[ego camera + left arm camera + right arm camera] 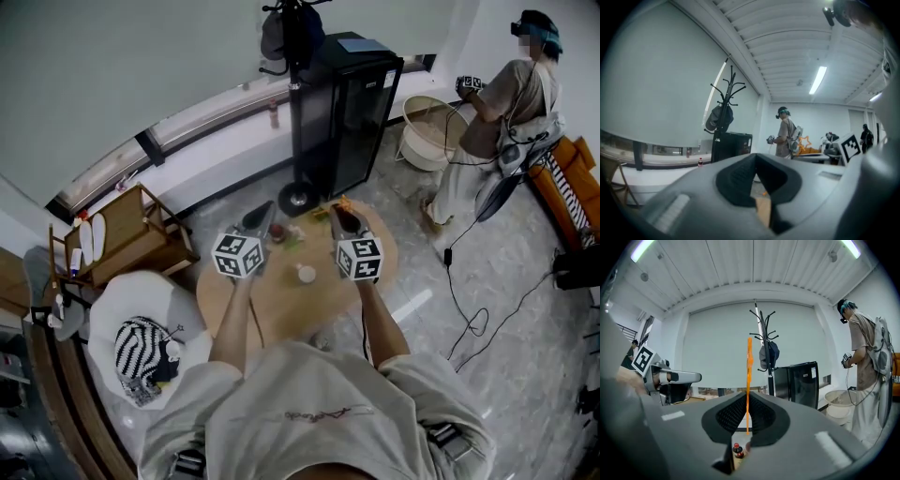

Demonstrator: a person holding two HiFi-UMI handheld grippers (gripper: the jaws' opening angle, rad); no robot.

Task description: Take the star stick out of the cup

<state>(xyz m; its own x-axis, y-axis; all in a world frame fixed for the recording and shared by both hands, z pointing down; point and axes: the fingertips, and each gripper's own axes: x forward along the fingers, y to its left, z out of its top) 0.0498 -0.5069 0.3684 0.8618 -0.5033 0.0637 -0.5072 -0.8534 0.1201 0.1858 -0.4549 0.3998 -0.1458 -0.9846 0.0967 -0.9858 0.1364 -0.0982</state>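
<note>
1. The left gripper [755, 157] hovers over the left part of the table [272, 314]. Its jaws are pressed together with nothing between them, and they touch nothing.
2. The cup [306, 273], small and white, stands on the table between the two grippers, nearer the person than either tip. It is too small to tell what is inside.
3. The right gripper [747, 401] pinches the stick [748, 366] low on its shaft. The stick's long axis is upright. Most of it rises above the jaws, and a short end hangs free below the pads. The wider upper part is probably the star, seen edge-on.
4. The stick appears to be clear of the cup already, which lies lower and back toward the person.
5. Only the right hand matters for the coming move. A bottle [736, 450] stands just below its jaws, so lowering the stick straight down would risk hitting it.
</note>
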